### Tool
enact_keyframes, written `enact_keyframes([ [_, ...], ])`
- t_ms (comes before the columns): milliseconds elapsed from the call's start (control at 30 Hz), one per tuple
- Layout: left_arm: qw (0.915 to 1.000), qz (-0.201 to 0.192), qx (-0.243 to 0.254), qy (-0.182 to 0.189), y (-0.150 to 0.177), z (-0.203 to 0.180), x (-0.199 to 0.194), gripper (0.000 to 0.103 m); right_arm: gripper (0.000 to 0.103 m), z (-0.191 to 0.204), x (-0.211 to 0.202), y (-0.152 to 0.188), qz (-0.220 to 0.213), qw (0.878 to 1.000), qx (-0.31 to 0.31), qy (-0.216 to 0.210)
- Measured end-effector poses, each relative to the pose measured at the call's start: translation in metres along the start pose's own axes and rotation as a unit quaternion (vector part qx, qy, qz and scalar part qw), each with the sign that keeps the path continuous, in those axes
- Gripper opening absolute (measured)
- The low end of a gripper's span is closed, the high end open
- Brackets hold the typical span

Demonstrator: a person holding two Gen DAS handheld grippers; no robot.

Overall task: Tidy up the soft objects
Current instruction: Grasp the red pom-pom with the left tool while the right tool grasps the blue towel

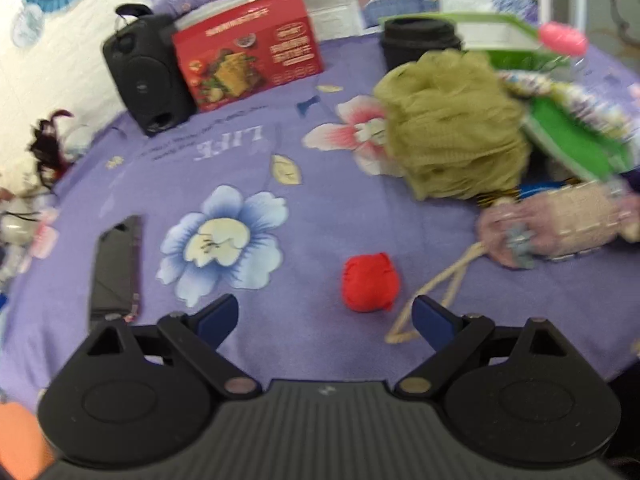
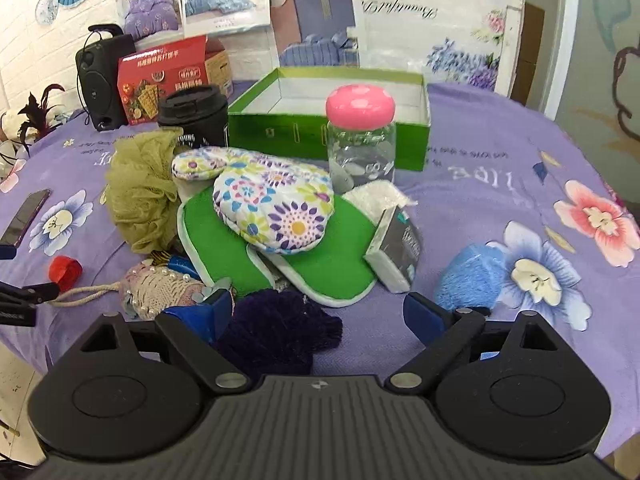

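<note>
A small red soft ball lies on the purple floral tablecloth just beyond my open, empty left gripper. An olive mesh bath pouf and a beaded pink drawstring pouch lie to its right. In the right wrist view, my right gripper is open and empty above a dark purple knitted piece. Ahead lie a floral oven mitt on green mitts, the pouf, the pouch, a blue fluffy item and an open green box.
A black speaker, a red carton and a black lidded cup stand at the back. A clear jar with a pink lid stands before the box. A phone lies left. A small packet leans on the green mitts.
</note>
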State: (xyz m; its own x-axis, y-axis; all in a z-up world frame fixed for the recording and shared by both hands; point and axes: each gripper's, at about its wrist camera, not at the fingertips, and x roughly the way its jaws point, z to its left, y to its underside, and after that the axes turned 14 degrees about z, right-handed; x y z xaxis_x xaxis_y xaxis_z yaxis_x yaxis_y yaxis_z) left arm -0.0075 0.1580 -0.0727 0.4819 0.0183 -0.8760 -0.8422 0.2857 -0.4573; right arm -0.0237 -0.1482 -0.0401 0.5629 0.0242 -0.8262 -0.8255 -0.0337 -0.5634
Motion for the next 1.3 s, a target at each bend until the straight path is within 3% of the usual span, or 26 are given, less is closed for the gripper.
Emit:
enact_keyframes([
  [67,0.9997,-0.014,-0.002,0.020,0.004,0.009,-0.015,0.093,0.080,-0.001,-0.001,0.000,-0.002,1.000,0.003,0.002],
  [167,0.9995,-0.021,-0.025,-0.005,0.000,0.015,-0.018,0.093,0.080,-0.002,0.001,-0.002,-0.004,1.000,0.006,-0.001],
  [433,0.9992,0.001,-0.037,-0.015,-0.021,-0.002,0.026,0.093,0.080,0.000,-0.006,0.002,-0.006,0.999,-0.011,0.035],
  [633,0.9986,0.021,-0.047,-0.011,-0.022,-0.006,0.053,0.093,0.080,-0.022,-0.006,0.009,0.006,0.999,0.029,0.044],
  [767,0.9975,0.010,-0.069,0.008,-0.022,-0.001,0.056,0.090,0.080,-0.031,-0.004,0.011,0.012,0.997,0.041,0.057],
  [1033,0.9939,0.028,-0.105,0.019,-0.018,0.018,0.061,0.089,0.080,-0.039,0.003,0.010,0.018,0.997,0.047,0.057],
  [1300,0.9954,0.026,-0.086,0.035,-0.028,-0.003,0.066,0.090,0.080,-0.048,-0.004,0.018,0.015,0.995,0.058,0.084],
])
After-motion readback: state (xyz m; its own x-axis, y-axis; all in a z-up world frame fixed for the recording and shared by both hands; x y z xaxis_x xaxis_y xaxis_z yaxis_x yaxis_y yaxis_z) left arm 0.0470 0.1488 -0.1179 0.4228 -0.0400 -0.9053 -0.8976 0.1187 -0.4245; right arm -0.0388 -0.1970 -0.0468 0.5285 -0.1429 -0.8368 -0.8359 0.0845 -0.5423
